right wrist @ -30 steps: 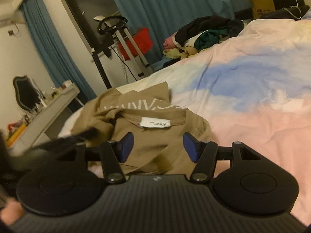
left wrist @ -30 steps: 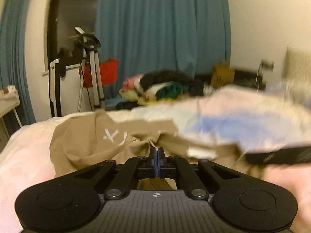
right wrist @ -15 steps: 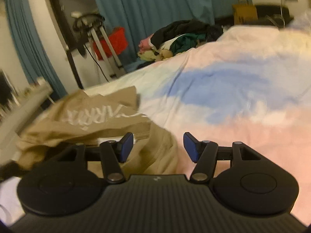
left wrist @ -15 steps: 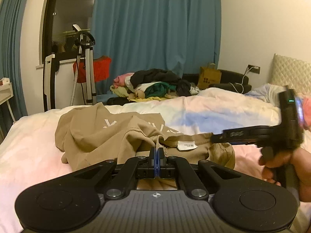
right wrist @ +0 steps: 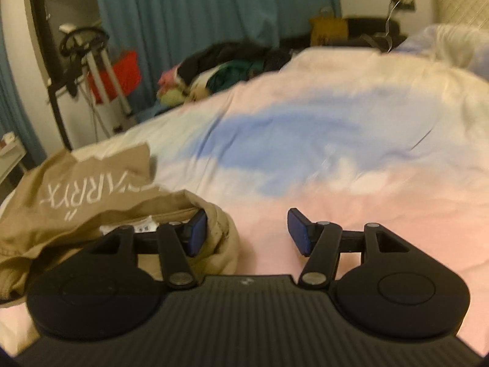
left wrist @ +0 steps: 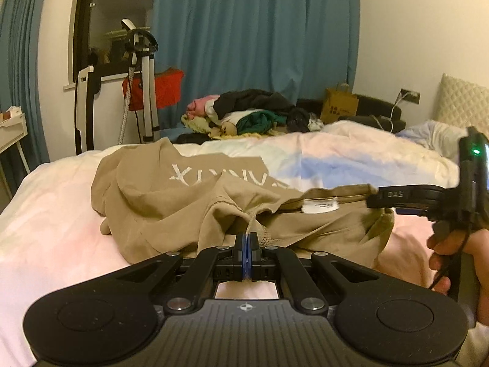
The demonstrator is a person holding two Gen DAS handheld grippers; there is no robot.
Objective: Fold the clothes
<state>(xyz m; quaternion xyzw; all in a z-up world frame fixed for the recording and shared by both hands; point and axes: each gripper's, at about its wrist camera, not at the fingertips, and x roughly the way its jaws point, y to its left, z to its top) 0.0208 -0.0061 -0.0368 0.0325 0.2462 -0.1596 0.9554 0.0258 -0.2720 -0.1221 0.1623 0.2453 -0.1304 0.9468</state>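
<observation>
Garment: a tan T-shirt (left wrist: 171,202) is lying crumpled on the near left part of the bed (left wrist: 366,159), white lettering facing up, a white neck label (left wrist: 320,205) showing at the collar.
Left gripper (left wrist: 246,240): its blue pads are pressing together and pinching a fold of the tan T-shirt at the near edge — the cloth is bunching up just beyond the tips.
Right gripper (right wrist: 246,232): its jaws are standing spread; the left pad is sitting against the right end of the shirt's collar, the right pad is hanging over bare pink duvet, and nothing is being gripped.
Right hand (left wrist: 452,260): it is showing at the right edge of the left wrist view, wrapping the gripper's handle — the fingers of that tool are reaching in towards the collar.
Bedding: the duvet is showing pink near, blue and white farther off.
Far side: a heap of mixed clothes (left wrist: 253,116) is lying beyond the bed, in front of a blue curtain (left wrist: 253,36); a brown paper bag (left wrist: 340,105) is standing to its right.
</observation>
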